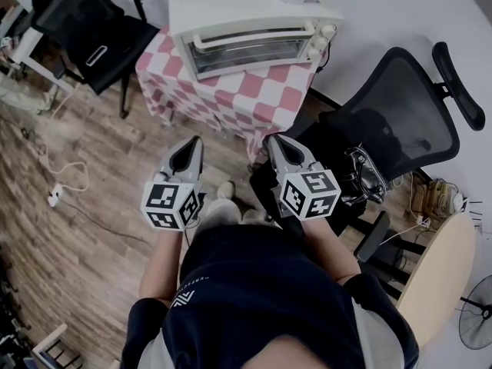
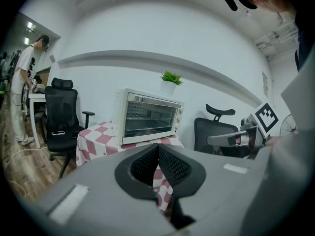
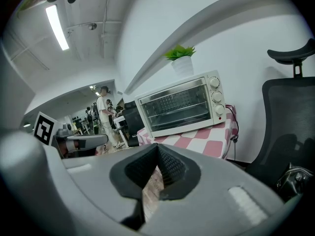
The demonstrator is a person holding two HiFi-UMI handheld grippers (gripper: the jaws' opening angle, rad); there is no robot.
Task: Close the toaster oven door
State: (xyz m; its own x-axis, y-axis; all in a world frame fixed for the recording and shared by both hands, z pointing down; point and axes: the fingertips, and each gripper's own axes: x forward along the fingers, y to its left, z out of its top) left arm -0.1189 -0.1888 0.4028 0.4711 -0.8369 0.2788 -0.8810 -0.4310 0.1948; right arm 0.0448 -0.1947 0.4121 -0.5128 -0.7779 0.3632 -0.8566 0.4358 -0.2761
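- Head view: the toaster oven [image 1: 254, 37] stands on the checkered desk [image 1: 231, 102] with its door shut. The left hand-held gripper [image 1: 192, 143] and the right hand-held gripper [image 1: 275, 140] hang side by side, well apart from it.
- Left gripper view: the jaws are pressed together with nothing between them, and the oven stands ahead.
- Right gripper view: the jaws likewise meet on nothing. A black office chair [image 3: 290, 127] stands beside the desk.
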